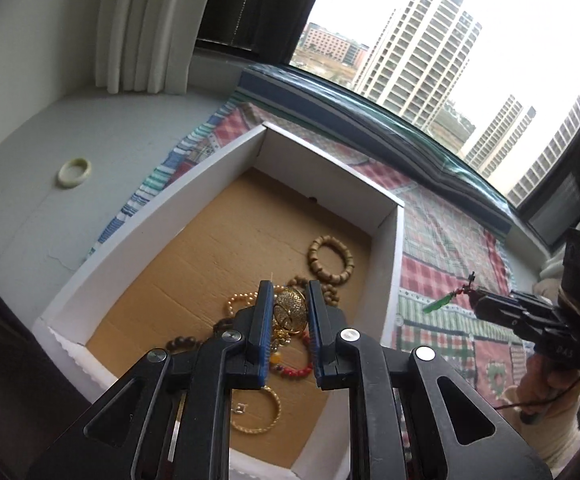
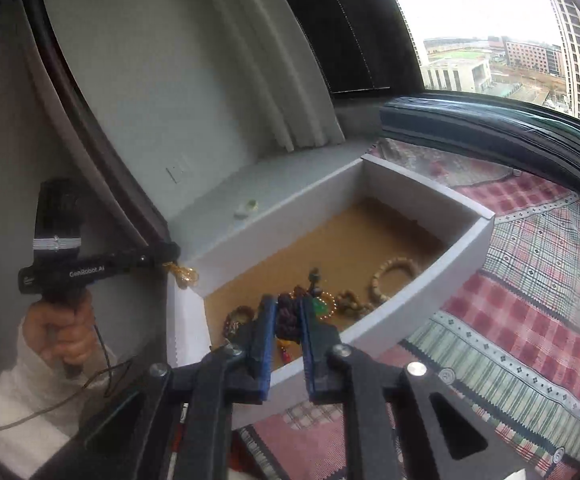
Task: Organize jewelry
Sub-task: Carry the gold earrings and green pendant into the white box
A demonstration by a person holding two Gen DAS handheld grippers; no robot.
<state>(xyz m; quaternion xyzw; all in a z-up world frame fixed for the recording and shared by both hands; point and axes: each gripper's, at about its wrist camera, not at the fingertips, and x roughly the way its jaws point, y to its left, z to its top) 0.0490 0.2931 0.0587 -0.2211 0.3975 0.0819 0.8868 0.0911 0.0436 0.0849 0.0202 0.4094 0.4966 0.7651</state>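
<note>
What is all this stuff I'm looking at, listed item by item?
White cardboard box: one, brown floor, on the quilt.
Tan wooden bead bracelet: one, in the box.
Gold twisted bangle: one, box's near end.
Red bead string: one, in the box.
Pale jade ring: one, on the white ledge.
Plaid patchwork quilt: one, red and green, under the box.
Left gripper: black, shut on a gold filigree pendant.
Right gripper: black, shut on a dark corded green-charm piece.

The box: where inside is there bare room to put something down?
The box has bare cardboard along its far wall and left side. The near right part is crowded: a bead bracelet, a gold bangle and tangled strands between.
</note>
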